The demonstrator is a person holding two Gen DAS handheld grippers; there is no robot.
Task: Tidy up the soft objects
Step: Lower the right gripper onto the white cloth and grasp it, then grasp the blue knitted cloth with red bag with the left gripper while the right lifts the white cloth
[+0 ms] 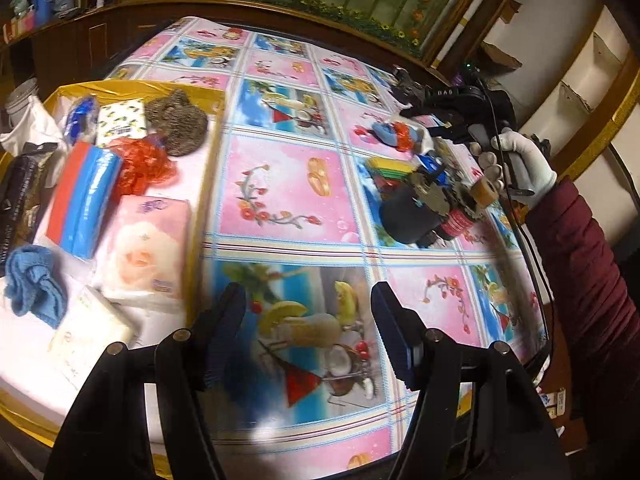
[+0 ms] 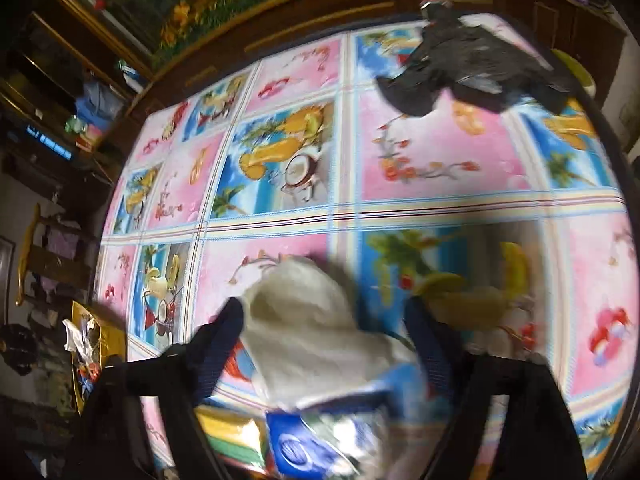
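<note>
My left gripper (image 1: 308,300) hangs open and empty over the patterned tablecloth (image 1: 280,184), just right of a gold-rimmed tray (image 1: 160,88). The tray holds soft things: a pink tissue pack (image 1: 148,240), a blue cloth (image 1: 34,280), red mesh (image 1: 144,168), a brown knitted piece (image 1: 176,124) and a red-and-blue sponge (image 1: 84,200). A gloved hand (image 1: 528,160) holds my right gripper (image 1: 404,112) over a pile at the table's right. In the blurred right wrist view, my right gripper (image 2: 326,316) stands open with a cream-white cloth (image 2: 312,320) lying between its fingers, atop a blue pack (image 2: 304,448).
The pile also holds a black cylinder (image 1: 408,216), stacked coloured sponges (image 1: 390,170) and small hard parts. A crumpled black bag (image 2: 472,68) lies at the far side of the table. Dark wooden furniture rings the table. The tray shows at the left (image 2: 104,336).
</note>
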